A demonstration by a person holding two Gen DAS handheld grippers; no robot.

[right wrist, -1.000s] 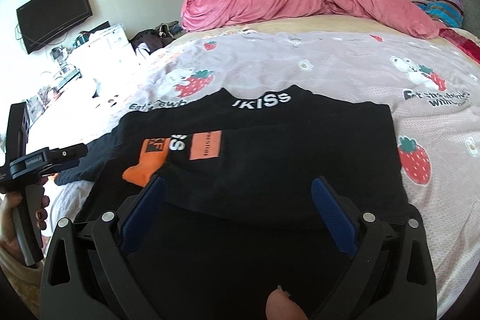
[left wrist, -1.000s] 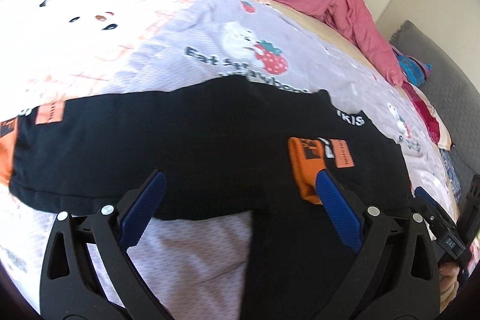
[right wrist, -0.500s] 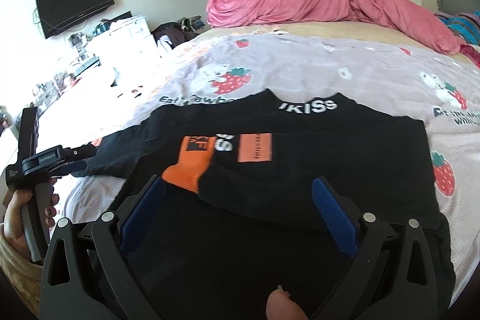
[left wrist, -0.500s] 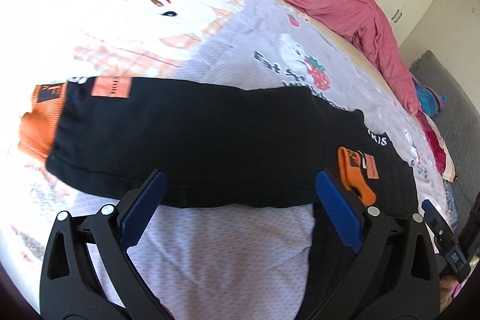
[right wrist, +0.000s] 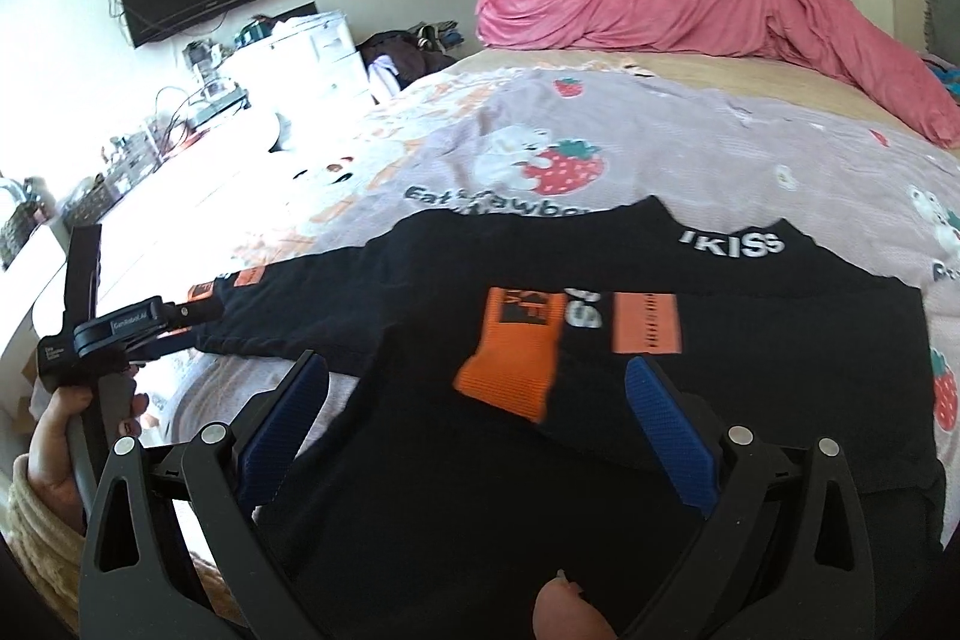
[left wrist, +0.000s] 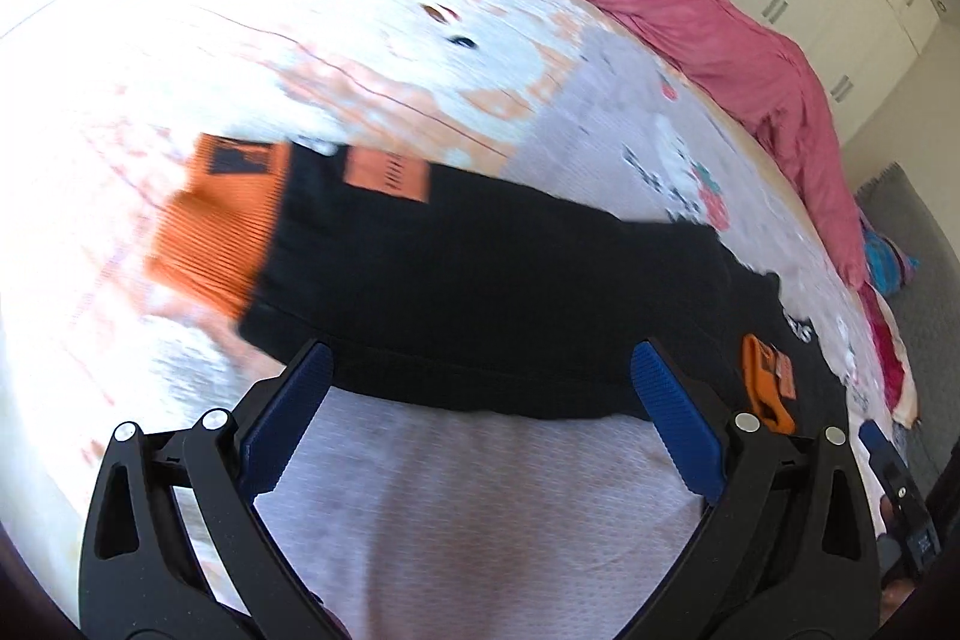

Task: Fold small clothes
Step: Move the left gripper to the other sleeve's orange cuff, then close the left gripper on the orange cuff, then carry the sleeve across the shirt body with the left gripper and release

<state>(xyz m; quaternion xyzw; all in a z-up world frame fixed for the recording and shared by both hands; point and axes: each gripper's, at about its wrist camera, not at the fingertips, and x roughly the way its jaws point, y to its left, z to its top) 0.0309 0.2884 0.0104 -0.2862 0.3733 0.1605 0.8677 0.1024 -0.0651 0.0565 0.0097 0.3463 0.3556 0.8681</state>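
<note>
From my left gripper, jaws spread wide and empty, the black shirt lies blurred on the bed; its outstretched sleeve ends in an orange cuff, its body cut off at right.

From my right gripper, jaws also wide and empty, the other sleeve lies folded across the chest. My left hand, a television and a pink duvet appear only here.

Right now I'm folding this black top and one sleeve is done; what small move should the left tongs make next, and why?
Probably ease the left tongs forward and close them on the outstretched sleeve near its orange cuff: they are open just short of its hem, and the other sleeve already lies folded across the body.
</note>
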